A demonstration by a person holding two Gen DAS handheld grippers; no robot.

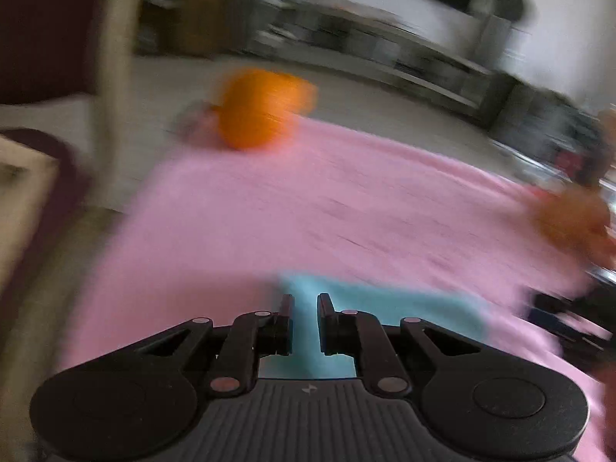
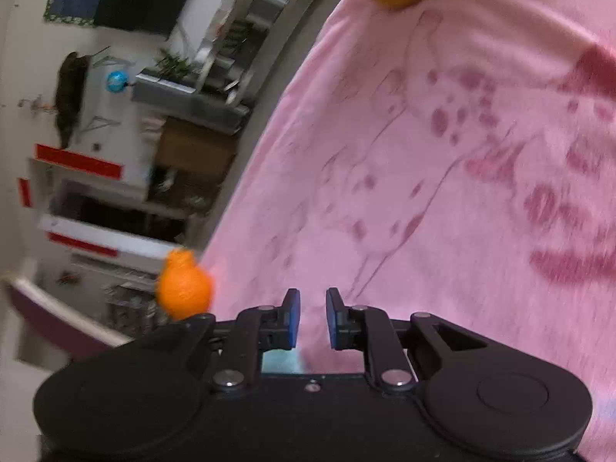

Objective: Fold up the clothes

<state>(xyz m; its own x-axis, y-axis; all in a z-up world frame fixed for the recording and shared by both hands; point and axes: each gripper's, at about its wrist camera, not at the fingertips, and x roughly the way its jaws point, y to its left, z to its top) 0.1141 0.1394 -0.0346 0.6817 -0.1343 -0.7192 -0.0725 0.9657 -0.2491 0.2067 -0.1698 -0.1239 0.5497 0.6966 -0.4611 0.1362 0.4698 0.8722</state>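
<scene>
Your left tongs [image 1: 305, 308] stand slightly apart over a light blue cloth [image 1: 404, 308], pressing on nothing, and your right tongs [image 2: 312, 304] are likewise narrowly open and empty. The pink cloth [image 2: 442, 192] spreads just ahead of and under both (the blur hides its edges). Slow down, find a hem, and pinch one layer only before lifting.
</scene>
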